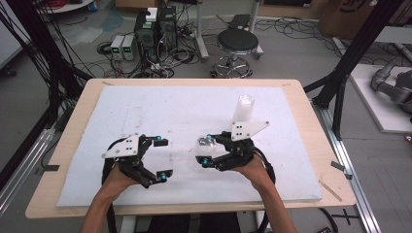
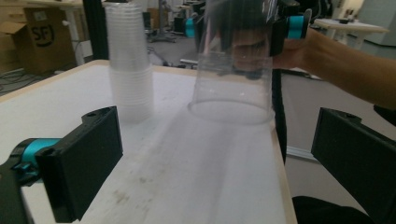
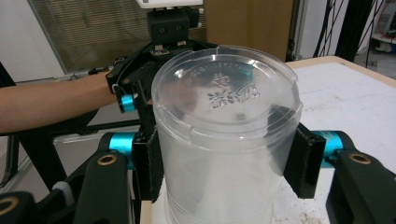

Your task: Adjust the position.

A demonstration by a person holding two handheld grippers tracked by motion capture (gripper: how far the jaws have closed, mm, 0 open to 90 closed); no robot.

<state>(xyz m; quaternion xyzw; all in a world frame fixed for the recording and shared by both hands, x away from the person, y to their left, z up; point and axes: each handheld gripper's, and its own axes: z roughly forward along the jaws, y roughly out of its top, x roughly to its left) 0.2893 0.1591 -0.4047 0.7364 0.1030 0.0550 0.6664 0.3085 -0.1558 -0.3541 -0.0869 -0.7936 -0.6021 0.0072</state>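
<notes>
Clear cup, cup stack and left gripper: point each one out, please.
clear cup [image 3: 224, 140], right gripper view, on its side wall between the pads.
stack of cups [image 2: 130, 70], left gripper view, mid-height on the stack.
left gripper [image 1: 163, 158], high view, midway between its open fingertips.

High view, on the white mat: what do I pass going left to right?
Left gripper, jaws open and empty → clear cup held upside down in the right gripper → stack of cups, farther back.
</notes>
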